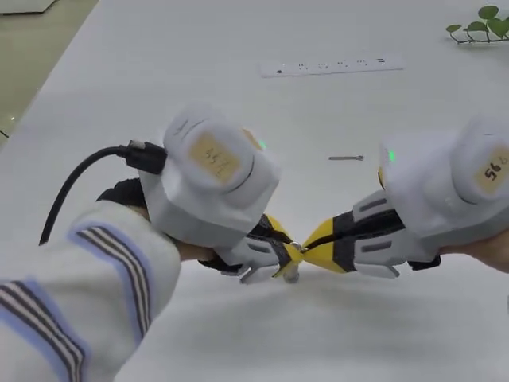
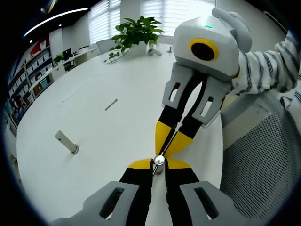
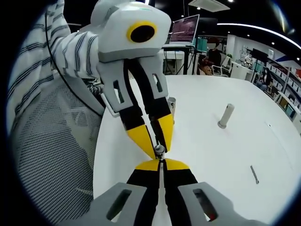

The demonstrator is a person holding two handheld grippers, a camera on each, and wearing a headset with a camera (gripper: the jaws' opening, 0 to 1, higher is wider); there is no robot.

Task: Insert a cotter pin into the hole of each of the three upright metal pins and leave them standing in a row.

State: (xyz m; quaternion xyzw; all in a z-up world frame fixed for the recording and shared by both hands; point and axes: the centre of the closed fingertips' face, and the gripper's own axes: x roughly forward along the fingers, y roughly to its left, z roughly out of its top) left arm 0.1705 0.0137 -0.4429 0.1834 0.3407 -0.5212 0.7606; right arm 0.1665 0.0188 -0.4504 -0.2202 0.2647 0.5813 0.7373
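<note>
Place: open office | monitor point(image 3: 184, 29), shelves point(image 2: 35, 70), potted plant point(image 2: 136, 30) (window blinds point(image 2: 101, 23) behind)

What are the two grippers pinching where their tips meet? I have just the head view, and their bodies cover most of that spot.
Observer: In the left gripper view, the left gripper has its jaws shut around the round top of an upright metal pin.
Operator: And the right one?
Observer: The right gripper has its jaws shut on what looks like a thin cotter pin, aimed at that top.
Operator: Are any other pins set up?
Observer: In the right gripper view, a second pin stands farther back on the table, apart from both grippers.
</note>
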